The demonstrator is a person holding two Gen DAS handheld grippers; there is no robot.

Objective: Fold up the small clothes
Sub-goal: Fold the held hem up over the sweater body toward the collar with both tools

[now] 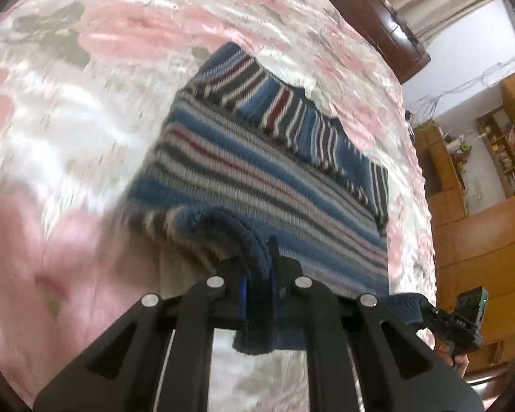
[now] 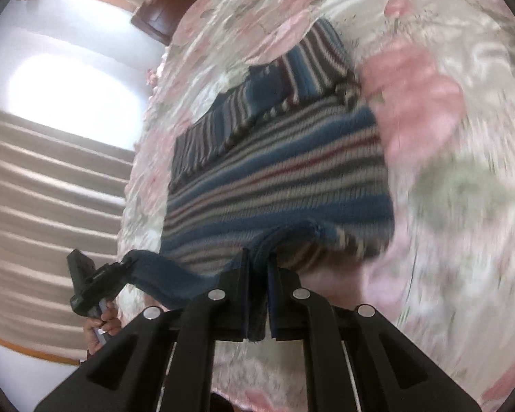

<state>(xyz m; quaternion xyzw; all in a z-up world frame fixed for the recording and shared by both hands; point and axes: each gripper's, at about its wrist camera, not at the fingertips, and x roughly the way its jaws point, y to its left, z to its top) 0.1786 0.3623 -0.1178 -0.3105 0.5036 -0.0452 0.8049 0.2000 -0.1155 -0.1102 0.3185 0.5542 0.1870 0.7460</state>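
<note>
Left gripper (image 1: 259, 274): pinching the dark blue ribbed hem of the sweater, knit bunched between its fingers; in the right view it shows at lower left (image 2: 118, 267), a hand (image 2: 101, 326) on its handle.
Right gripper (image 2: 257, 271): pressed on the same hem further along, cloth hanging out below the fingers; in the left view it shows at lower right (image 1: 425, 305), a hand (image 1: 458, 360) under it.
Sweater (image 1: 257, 168): small knit, striped blue, grey, white and dark red. The near hem is lifted off the bed and stretched between the two grippers; the rest lies flat on the bed further away. Body stripes run across; at the far end a sleeve part with stripes running the other way lies folded over the body (image 2: 278, 79).
Bed (image 1: 86, 130): shiny cover with pink flowers and grey-green leaves on white, wrinkled, blurred at the sides. Nothing lies on the sweater.
Headboard (image 1: 370, 17): dark brown wood past the far edge of the bed.
Shelves (image 1: 498, 151): orange-brown wood to the right of the bed, small items on them too small to tell.
Curtain (image 2: 51, 178): beige and white stripes to the left of the bed, a bright window (image 2: 75, 99) beside it.
</note>
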